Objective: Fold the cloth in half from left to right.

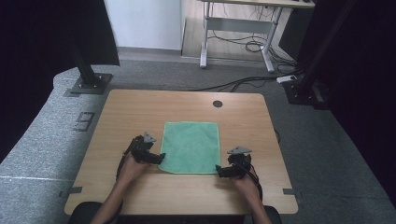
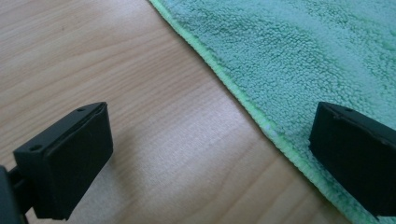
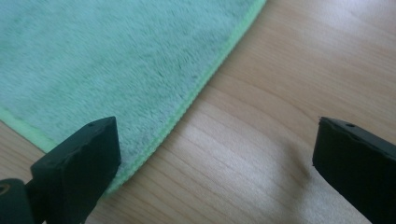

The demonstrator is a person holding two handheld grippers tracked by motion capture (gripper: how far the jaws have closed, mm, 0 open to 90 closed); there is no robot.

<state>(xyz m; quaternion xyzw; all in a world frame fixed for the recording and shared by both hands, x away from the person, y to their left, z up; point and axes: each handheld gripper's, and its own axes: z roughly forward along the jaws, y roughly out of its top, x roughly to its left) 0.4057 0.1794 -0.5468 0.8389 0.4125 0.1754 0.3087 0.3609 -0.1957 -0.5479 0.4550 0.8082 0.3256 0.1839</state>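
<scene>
Item: square green terry cloth (image 1: pixel 191 147), flat at centre of light wooden table (image 1: pixel 140 107). Left gripper (image 1: pixel 160 157) and right gripper (image 1: pixel 218 171), both spread wide, straddle its near corners. Advice: lower each until one jaw slides beneath the hem, then pinch evenly.

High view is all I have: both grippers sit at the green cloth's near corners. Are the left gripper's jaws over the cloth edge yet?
Observer: Yes. The left gripper is open, one jaw over the green cloth, the other over bare table, with the hem running between them.
Operator: And the right one?
Observer: The right gripper is open too, straddling the hem the same way, one jaw over the corner, one over wood.
Operator: Is the cloth lifted anywhere?
Observer: No, the edge lies flat on the table in both gripper views.
</scene>
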